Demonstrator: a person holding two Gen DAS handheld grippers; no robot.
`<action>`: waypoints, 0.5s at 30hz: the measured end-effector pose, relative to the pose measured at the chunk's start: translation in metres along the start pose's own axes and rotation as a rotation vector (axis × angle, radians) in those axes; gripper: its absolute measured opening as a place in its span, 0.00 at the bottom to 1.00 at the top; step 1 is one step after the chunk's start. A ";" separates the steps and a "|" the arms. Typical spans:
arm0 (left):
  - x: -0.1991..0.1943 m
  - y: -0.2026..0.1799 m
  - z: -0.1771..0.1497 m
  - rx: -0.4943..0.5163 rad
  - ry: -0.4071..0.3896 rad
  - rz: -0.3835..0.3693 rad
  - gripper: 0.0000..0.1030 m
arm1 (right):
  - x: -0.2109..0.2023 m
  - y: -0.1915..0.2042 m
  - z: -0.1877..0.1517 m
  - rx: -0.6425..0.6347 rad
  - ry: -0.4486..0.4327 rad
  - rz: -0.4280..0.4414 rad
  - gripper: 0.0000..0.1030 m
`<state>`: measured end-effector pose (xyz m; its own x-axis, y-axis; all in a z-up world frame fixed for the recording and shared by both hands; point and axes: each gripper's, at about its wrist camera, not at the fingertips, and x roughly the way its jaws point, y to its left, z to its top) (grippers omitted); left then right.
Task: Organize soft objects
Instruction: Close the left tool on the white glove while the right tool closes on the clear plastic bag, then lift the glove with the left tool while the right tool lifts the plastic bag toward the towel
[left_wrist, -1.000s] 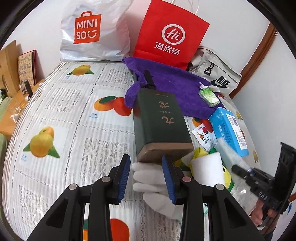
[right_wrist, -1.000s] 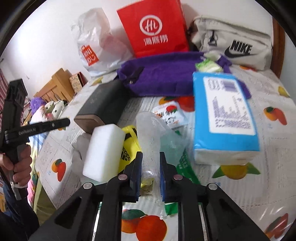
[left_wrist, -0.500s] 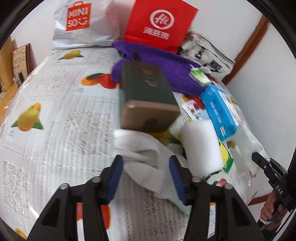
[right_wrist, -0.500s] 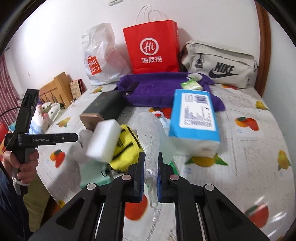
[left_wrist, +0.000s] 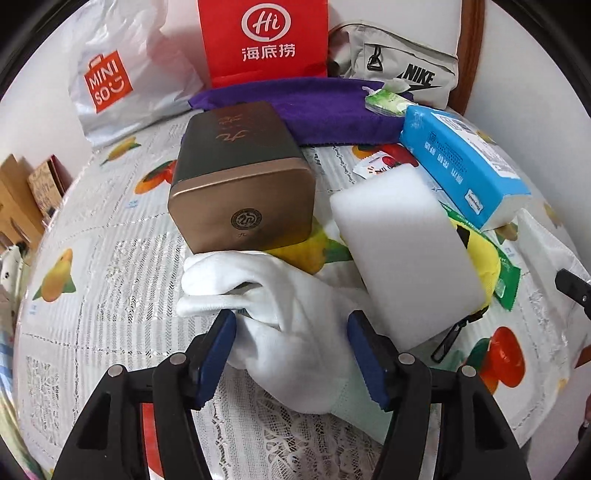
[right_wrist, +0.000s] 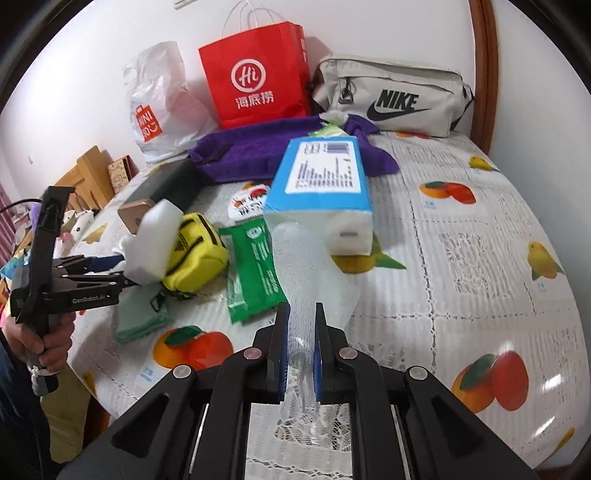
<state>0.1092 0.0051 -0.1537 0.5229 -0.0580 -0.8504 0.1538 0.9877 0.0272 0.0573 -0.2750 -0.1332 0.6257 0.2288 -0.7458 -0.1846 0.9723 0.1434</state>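
Note:
My left gripper (left_wrist: 291, 328) is open, its blue pads on either side of a crumpled white glove (left_wrist: 280, 314) on the tablecloth. A white foam block (left_wrist: 402, 258) leans on a yellow pouch (left_wrist: 480, 254) just right of the glove. My right gripper (right_wrist: 300, 338) is shut on a clear mesh plastic bag (right_wrist: 306, 266) and holds it above the table. The yellow pouch (right_wrist: 195, 247), the foam block (right_wrist: 155, 240) and the left gripper (right_wrist: 107, 266) also show in the right wrist view.
A dark tin box (left_wrist: 240, 177) lies behind the glove. A blue tissue pack (right_wrist: 321, 177), green wipes packet (right_wrist: 255, 266), green cloth (right_wrist: 140, 317) and purple towel (right_wrist: 258, 147) lie around. A red bag (right_wrist: 255, 74), Miniso bag (right_wrist: 159, 107) and Nike bag (right_wrist: 391, 99) stand at the wall.
My left gripper has moved forward so its open pads straddle the white glove. My right gripper has lifted the mesh bag and drawn back to the right.

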 end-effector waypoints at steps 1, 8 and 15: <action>-0.001 0.000 -0.001 -0.001 -0.007 0.007 0.55 | 0.002 0.000 -0.002 -0.001 0.001 -0.004 0.10; -0.007 -0.001 -0.010 0.003 -0.044 0.022 0.28 | 0.017 -0.001 -0.017 0.005 0.030 -0.013 0.10; -0.015 0.013 -0.014 -0.059 -0.039 -0.045 0.12 | 0.024 -0.003 -0.027 0.031 0.017 -0.017 0.10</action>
<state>0.0914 0.0213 -0.1481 0.5495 -0.1066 -0.8287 0.1288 0.9908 -0.0421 0.0524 -0.2732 -0.1689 0.6153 0.2114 -0.7594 -0.1498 0.9772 0.1507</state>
